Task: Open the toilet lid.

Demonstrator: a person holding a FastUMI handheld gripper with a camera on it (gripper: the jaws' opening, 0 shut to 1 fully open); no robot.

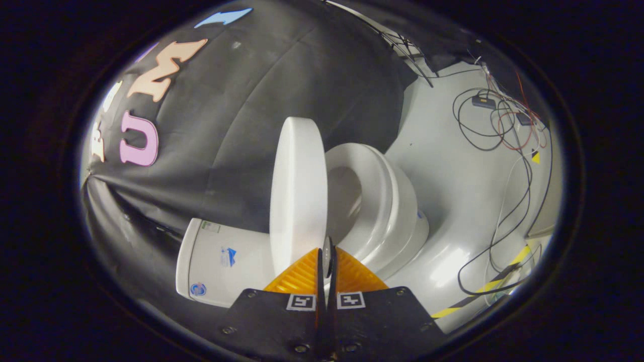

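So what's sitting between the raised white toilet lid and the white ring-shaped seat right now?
Nothing sits there. In the gripper view, the raised white toilet lid stands off the white ring-shaped seat, with an open gap between them. The gripper pinches the lid's lower edge, fingers nearly together.

The gripper's own camera looks forward along its jaws, rolled sideways, close upon the toilet (372, 211)

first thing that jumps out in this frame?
The white toilet lid, raised well clear of the seat, stands just ahead of the tool; its edge sits in the narrow slit between the nearly closed fingers. Behind the lid lies the tank, against the black cloth wall. Beyond the toilet, loose cables trail across the pale floor.
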